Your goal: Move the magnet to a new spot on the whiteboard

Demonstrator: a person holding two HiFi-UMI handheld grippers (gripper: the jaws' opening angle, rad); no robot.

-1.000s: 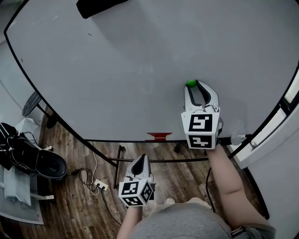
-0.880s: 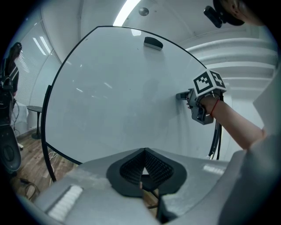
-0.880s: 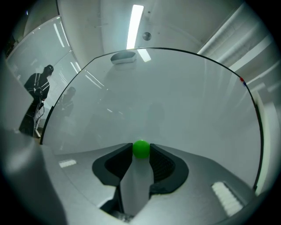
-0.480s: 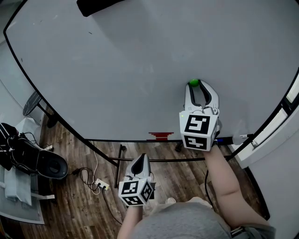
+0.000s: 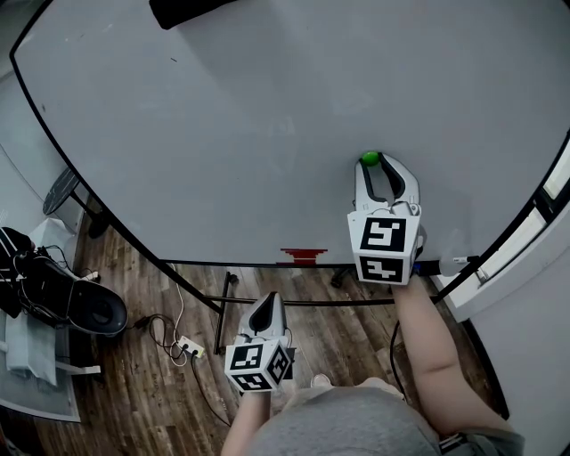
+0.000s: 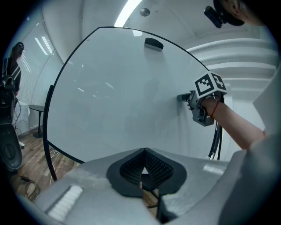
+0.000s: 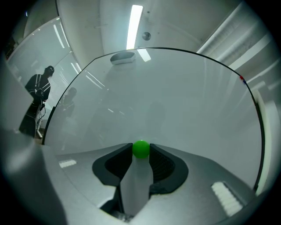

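The green ball magnet [image 5: 370,158] sits against the whiteboard [image 5: 249,134] low on its right side. My right gripper [image 5: 375,161] is shut on it, and the magnet [image 7: 141,149] shows pinched between the two dark pads at the tips of the right gripper [image 7: 141,150]. My left gripper [image 5: 266,305] hangs below the board's lower edge over the wood floor, jaws shut and empty. The left gripper [image 6: 143,154] looks at the whiteboard [image 6: 118,101], with the right gripper [image 6: 182,97] touching the board at the right.
A black eraser [image 5: 191,11] sticks near the board's top. A red item [image 5: 303,258] lies on the lower edge and a marker [image 5: 454,262] at the right. A power strip [image 5: 191,350] with cables and a dark bag [image 5: 53,294] lie on the floor at left.
The right gripper with the green magnet has barely shifted on the board. The left gripper has not moved.
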